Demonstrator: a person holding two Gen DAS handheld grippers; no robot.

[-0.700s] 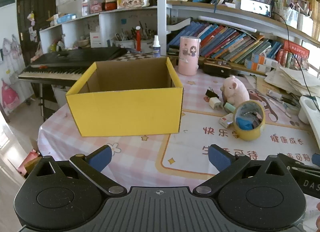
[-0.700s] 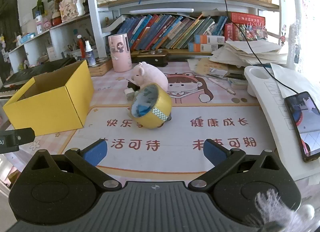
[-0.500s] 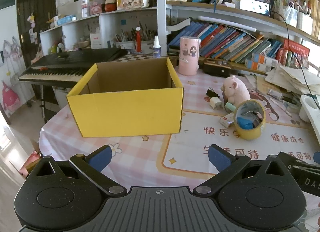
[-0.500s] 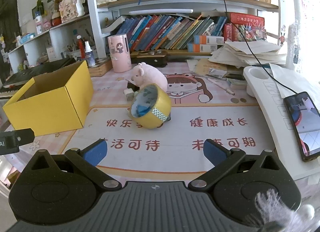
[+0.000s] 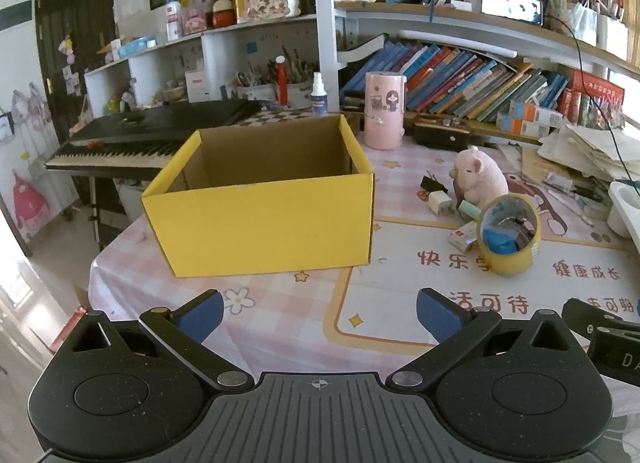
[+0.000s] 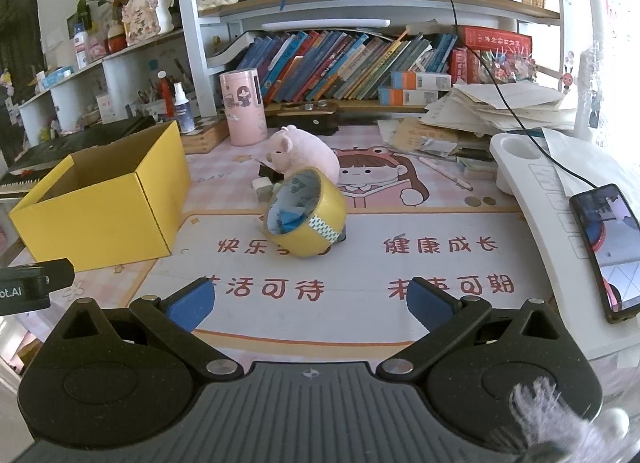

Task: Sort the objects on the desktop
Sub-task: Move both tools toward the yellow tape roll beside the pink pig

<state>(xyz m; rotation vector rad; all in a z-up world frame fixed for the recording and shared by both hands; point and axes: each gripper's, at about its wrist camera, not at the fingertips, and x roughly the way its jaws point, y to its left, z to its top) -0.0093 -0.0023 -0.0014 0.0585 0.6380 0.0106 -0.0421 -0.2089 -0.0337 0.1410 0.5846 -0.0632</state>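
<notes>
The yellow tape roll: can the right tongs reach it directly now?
Probably yes. The right tongs are open, and only bare mat lies between them and the yellow tape roll.

One open yellow cardboard box [image 5: 260, 219]; one yellow tape roll [image 6: 306, 217]; one pink plush pig [image 6: 304, 155]; one pink cylindrical canister [image 5: 384, 111]; one black phone [image 6: 606, 251]; one white spray bottle [image 5: 319, 95].
</notes>
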